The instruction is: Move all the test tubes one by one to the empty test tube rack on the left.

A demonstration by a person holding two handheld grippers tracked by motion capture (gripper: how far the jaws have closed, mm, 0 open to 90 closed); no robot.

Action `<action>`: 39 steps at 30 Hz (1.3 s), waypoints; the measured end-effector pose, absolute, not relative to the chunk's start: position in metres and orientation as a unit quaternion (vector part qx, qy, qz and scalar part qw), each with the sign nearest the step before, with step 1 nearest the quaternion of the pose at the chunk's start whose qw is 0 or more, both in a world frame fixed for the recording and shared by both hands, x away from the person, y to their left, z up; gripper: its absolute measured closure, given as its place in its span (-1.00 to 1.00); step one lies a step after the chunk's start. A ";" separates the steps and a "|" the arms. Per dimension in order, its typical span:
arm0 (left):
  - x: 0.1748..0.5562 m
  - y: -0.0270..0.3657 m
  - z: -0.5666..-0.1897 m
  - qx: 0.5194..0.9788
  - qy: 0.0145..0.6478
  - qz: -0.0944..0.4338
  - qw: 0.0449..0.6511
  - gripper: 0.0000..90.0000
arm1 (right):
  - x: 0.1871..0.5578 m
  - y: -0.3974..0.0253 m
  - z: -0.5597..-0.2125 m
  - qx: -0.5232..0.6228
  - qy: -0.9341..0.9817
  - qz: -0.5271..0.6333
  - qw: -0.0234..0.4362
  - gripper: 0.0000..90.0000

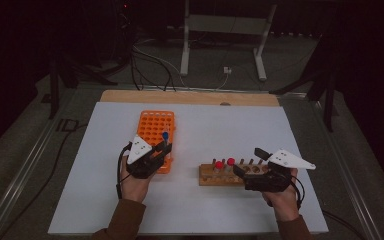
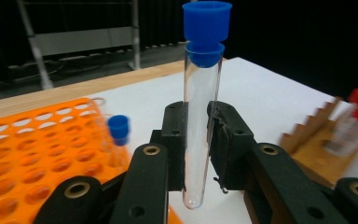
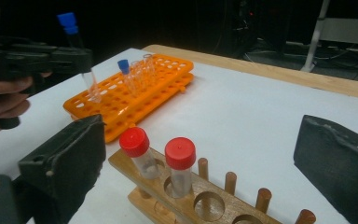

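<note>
Left gripper fingers (image 2: 173, 140): closed on the blue-capped tube (image 2: 201, 116), one black pad against each side of the glass, at the centre of the left gripper view.
Blue-capped tube: clear glass, upright, empty as far as can be seen; the blue cap stands well above the fingers and the rounded bottom hangs just below them.
Left gripper (image 1: 164, 148): left of centre in the high view, over the near right corner of the orange rack (image 1: 156, 131); a hand (image 1: 132, 182) holds it from below.
Tube position: in the right gripper view it appears at upper left, above the near end of the orange rack; whether its bottom touches the rack cannot be told.
Right gripper fingers (image 3: 70, 161): wide apart, gripping nothing; one pad sits at lower left and the other at the right edge of the right gripper view.
Right gripper (image 1: 245, 165): right of centre in the high view, at the right end of the wooden rack (image 1: 212, 176).
Wooden rack: between the open fingers, carrying two red-capped tubes (image 3: 179, 163) side by side at one end; the neighbouring holes show bare wood.
Orange rack: holds a second blue-capped tube (image 3: 125, 74) and, just beside it, clear uncapped tubes.
Bench (image 1: 220, 125): white surface; the two racks stand apart on it.
</note>
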State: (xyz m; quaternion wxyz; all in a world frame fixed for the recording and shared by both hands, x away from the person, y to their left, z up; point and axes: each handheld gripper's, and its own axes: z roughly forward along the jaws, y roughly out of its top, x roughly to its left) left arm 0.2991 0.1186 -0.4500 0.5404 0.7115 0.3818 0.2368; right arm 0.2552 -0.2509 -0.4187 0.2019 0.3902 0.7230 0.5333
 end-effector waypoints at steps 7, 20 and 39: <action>0.314 0.117 -0.460 0.708 0.403 0.258 0.520 0.70 | 0.253 -0.252 -0.417 0.394 0.720 0.530 0.214 -1.00; 0.325 0.113 -0.478 0.708 0.424 0.273 0.495 0.71 | 0.253 -0.253 -0.419 0.393 0.722 0.529 0.210 -1.00; 0.330 0.105 -0.501 0.753 0.434 0.260 0.422 0.73 | 0.253 -0.252 -0.421 0.388 0.728 0.526 0.207 -1.00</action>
